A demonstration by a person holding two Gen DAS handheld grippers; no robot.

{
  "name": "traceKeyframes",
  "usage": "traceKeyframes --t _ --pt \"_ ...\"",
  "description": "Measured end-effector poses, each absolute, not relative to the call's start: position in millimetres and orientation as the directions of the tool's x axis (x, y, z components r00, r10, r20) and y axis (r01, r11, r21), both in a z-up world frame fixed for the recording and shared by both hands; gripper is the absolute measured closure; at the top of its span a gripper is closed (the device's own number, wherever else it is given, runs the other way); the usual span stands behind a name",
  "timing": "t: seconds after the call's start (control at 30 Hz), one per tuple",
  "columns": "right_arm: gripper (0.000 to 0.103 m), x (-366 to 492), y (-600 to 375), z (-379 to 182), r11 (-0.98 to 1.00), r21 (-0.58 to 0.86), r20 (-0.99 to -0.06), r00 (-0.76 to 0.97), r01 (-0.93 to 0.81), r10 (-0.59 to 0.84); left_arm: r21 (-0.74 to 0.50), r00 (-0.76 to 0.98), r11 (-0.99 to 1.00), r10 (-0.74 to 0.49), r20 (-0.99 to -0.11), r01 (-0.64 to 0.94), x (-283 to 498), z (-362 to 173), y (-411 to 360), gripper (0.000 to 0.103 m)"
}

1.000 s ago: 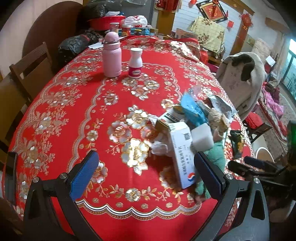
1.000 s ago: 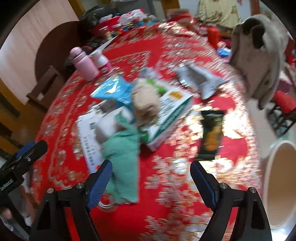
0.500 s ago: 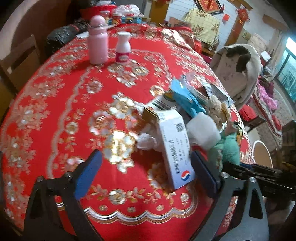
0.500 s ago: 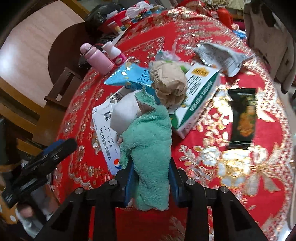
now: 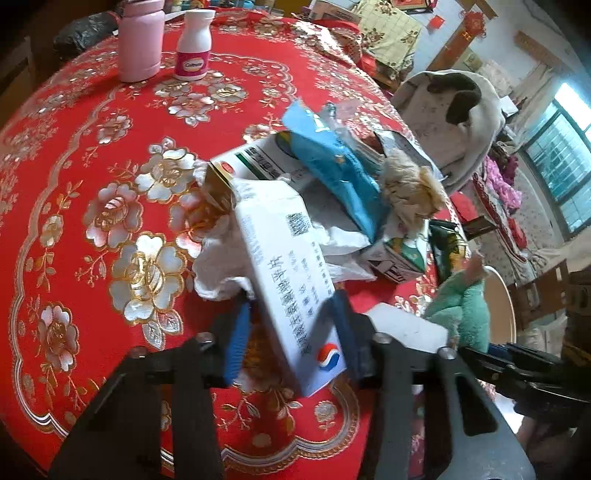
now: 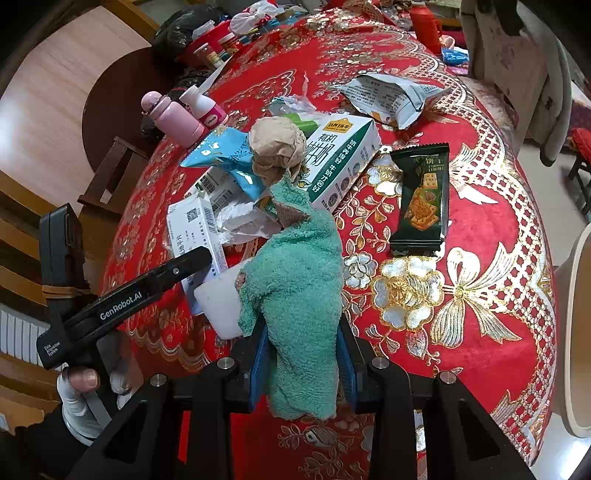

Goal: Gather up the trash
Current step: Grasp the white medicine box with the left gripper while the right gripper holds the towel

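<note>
Green terry cloth (image 6: pixel 295 295) sits clamped in our right gripper (image 6: pixel 302 358); our left gripper (image 5: pixel 291 345) is closing around the near white medicine box (image 5: pixel 286 280), seemingly touching. Next, lift both binward.

Two bottles (image 6: pixel 173 120), three cartons (image 6: pixel 341 157), three wrappers (image 6: pixel 421 201), one cloth (image 6: pixel 299 280).

A pink flask (image 5: pixel 140 40) and a white bottle (image 5: pixel 194 44) stand side by side near the tabletop's (image 5: pixel 92 155) far edge. A black bag (image 5: pixel 85 31) lies behind them. A coat (image 5: pixel 454 122) drapes a chair beyond the right edge.
</note>
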State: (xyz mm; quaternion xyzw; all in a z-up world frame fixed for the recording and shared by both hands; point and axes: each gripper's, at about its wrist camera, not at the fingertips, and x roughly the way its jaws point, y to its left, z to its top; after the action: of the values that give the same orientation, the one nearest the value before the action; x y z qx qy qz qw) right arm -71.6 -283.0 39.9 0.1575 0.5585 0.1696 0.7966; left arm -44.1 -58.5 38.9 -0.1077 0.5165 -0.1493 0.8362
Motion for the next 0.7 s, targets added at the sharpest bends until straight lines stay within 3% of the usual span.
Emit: traceKeyframes --t 0.17,0.5,0.7 --pt "0.071 -75 -282 46 0.891 0.440 -0.830 0.327 -0.112 0.451 -0.319 0.430 0.929 -0.369 -0.824 0.185 -55 56 -58 0.083" --pt "0.071 -79 -300 75 0.905 0.411 -0.820 0.391 -0.106 0.418 -0.321 0.436 0.917 -0.395 -0.809 0.236 -73 91 -58 0.083" --pt "0.071 -83 -308 76 0.905 0.415 -0.824 0.384 -0.092 0.417 -0.348 0.357 0.915 -0.400 -0.844 0.204 -80 76 -56 0.083"
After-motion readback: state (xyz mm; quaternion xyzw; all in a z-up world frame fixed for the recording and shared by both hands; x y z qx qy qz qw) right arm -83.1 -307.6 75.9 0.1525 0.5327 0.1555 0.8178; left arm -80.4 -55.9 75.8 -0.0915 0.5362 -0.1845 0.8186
